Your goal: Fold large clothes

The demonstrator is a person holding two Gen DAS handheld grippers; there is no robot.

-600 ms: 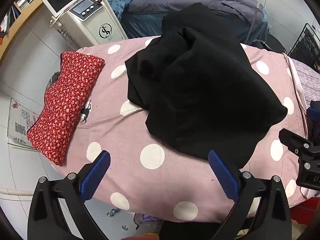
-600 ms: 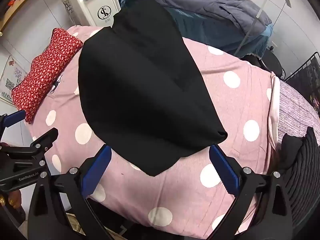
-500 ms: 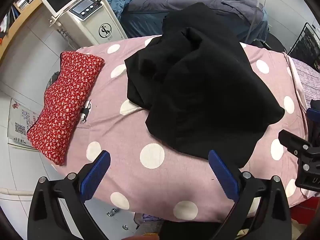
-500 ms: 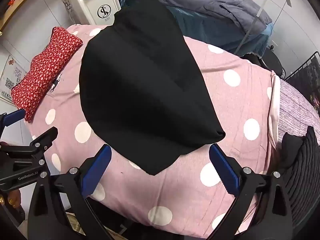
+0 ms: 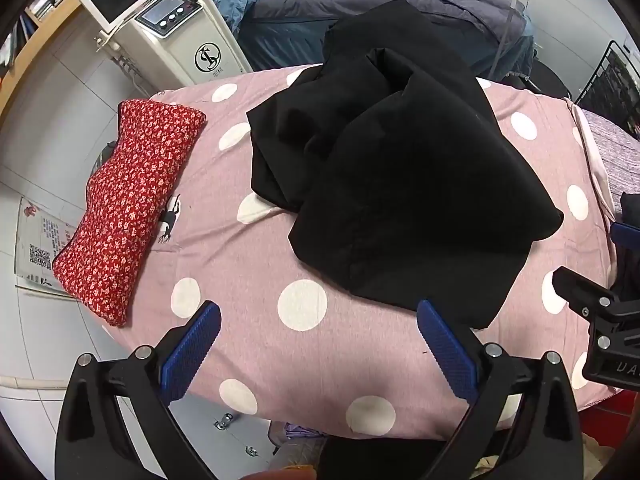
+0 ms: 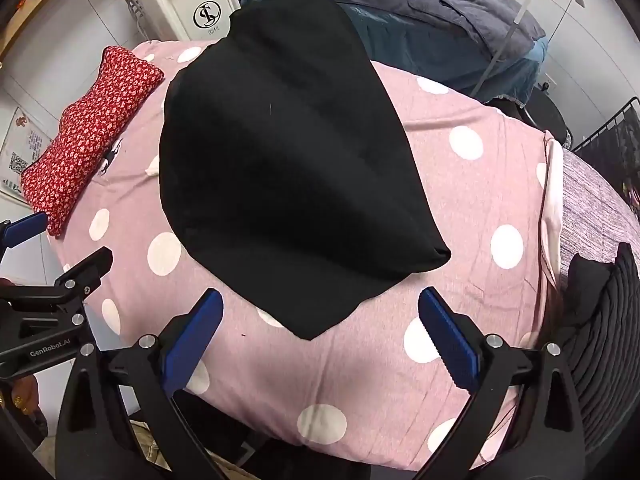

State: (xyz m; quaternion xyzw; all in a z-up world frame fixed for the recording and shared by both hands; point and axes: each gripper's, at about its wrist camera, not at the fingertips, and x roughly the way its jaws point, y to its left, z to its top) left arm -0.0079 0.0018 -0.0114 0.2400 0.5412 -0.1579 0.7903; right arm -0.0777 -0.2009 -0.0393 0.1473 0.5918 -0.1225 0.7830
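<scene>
Two views of one black garment [image 5: 404,184] on the polka-dot bed [image 5: 280,344], left shows crumpled folds at 11 o'clock, right shows a smooth face [image 6: 288,168], left hand-held gripper [image 5: 318,346] and right hand-held gripper [image 6: 320,338] both spread wide, empty, touching nothing.

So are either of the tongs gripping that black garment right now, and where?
Nothing is held. Left tongs and right tongs both stand open above the sheet, short of the black garment.
</scene>
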